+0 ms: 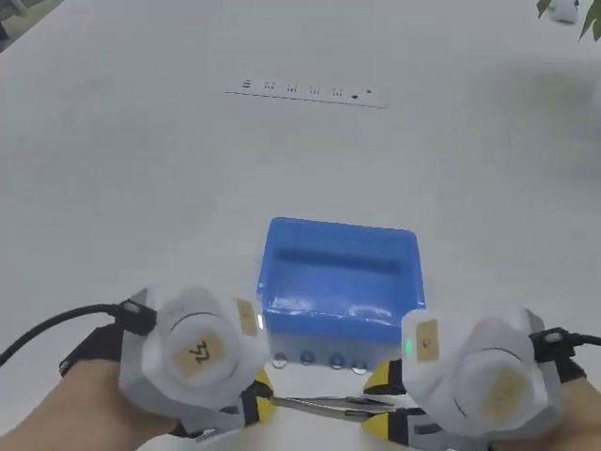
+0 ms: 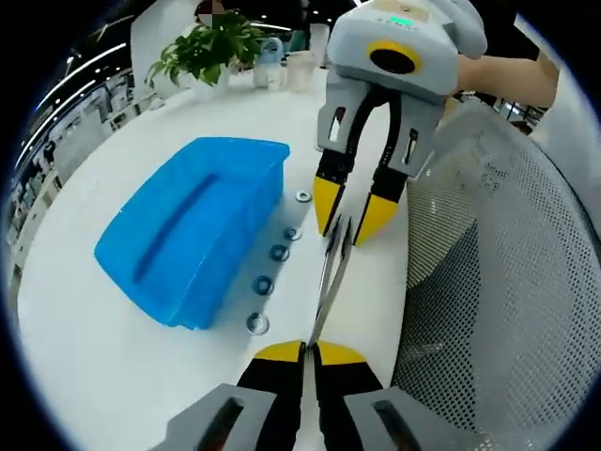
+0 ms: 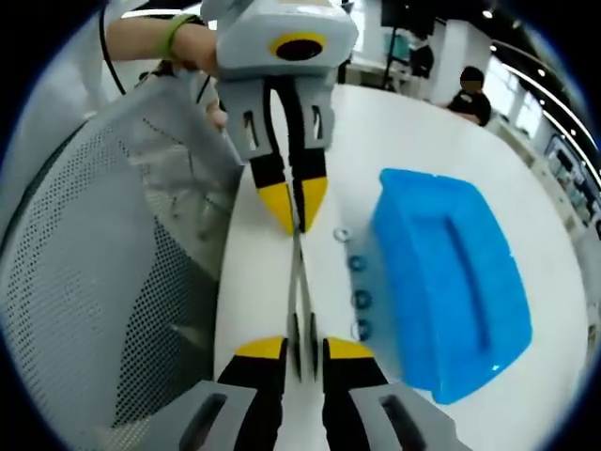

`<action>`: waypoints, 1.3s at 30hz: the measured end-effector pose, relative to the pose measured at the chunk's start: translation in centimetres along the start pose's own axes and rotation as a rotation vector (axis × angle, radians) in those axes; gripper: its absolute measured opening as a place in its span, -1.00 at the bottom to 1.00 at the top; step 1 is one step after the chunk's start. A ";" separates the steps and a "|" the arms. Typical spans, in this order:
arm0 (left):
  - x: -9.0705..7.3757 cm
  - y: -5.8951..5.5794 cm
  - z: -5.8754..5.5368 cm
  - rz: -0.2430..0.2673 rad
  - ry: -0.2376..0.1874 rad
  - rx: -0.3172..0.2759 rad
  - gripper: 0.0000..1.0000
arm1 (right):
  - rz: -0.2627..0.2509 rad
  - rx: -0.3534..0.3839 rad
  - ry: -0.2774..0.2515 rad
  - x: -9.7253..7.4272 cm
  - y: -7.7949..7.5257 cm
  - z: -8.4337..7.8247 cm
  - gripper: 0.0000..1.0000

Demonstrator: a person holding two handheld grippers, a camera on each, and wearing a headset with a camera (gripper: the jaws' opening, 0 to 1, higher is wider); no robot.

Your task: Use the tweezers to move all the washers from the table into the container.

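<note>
A blue container (image 1: 338, 277) stands on the white table (image 1: 141, 188). Several washers (image 1: 307, 358) lie in a row along its near wall, seen too as washers (image 2: 279, 253) and washers (image 3: 362, 301). Silver tweezers (image 1: 329, 404) span between my two grippers in front of that row. My left gripper (image 1: 258, 402) (image 2: 308, 352) is shut on the tweezers' (image 2: 324, 282) narrow joined end. My right gripper (image 1: 380, 404) (image 3: 305, 349) closes on the two spread arms of the tweezers (image 3: 300, 282). Each gripper faces the other: right gripper (image 2: 352, 211), left gripper (image 3: 296, 207).
A grey mesh chair back (image 2: 488, 282) (image 3: 113, 282) rises just behind the table's near edge. A socket strip (image 1: 305, 91) sits far across the table. A potted plant (image 2: 202, 52) and cups stand at the far end. A black cable (image 1: 47, 334) trails from the left gripper.
</note>
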State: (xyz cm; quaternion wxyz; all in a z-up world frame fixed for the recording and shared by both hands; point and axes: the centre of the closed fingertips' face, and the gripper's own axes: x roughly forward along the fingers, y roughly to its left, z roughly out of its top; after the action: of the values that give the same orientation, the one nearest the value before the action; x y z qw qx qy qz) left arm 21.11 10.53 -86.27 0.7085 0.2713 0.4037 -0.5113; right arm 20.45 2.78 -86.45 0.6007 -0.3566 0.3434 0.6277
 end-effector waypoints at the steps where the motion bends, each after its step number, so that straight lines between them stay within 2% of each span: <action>1: 0.0 0.0 0.0 -0.003 0.010 0.024 -1.00 | 0.002 -0.012 0.008 0.1 0.0 -0.1 -0.80; 7: 0.2 -0.5 0.5 -0.002 0.014 0.073 -1.00 | -0.006 -0.036 0.007 0.1 -0.3 0.1 -0.88; 9: -0.3 -0.6 0.7 0.001 0.005 0.089 -1.00 | -0.006 -0.040 0.007 0.1 -0.4 0.1 -0.88; 12: -1.7 -0.6 1.3 0.002 -0.020 0.079 -1.00 | -0.005 -0.044 -0.008 0.1 -0.5 0.5 -0.88; 14: -3.1 -0.6 1.9 -0.007 -0.045 0.078 -1.00 | -0.005 -0.044 -0.033 0.0 -0.6 1.1 -0.88; 17: -4.3 -0.7 2.3 -0.021 -0.060 0.080 -1.00 | -0.001 -0.039 -0.063 0.0 -0.8 1.8 -0.89; 22: -6.2 -0.2 3.2 -0.002 -0.067 0.096 -1.00 | 0.001 -0.038 -0.117 0.2 -1.1 3.3 -0.88; 27: -8.2 0.0 4.6 0.007 -0.095 0.101 -1.00 | 0.006 -0.025 -0.179 0.5 -1.4 5.1 -0.87; 36: -9.6 0.2 6.6 0.007 -0.109 0.106 -1.00 | 0.026 -0.011 -0.268 1.3 -2.0 7.9 -0.88; 39: -9.9 0.7 6.8 0.014 -0.111 0.110 -1.00 | 0.025 -0.012 -0.289 1.3 -2.4 8.6 -0.87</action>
State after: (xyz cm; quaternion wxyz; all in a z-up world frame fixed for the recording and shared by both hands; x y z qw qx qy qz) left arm 22.25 10.31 -74.33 0.7175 0.2840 0.3329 -0.5420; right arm 22.49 10.98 -83.19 0.6339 -0.2619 0.2538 0.6821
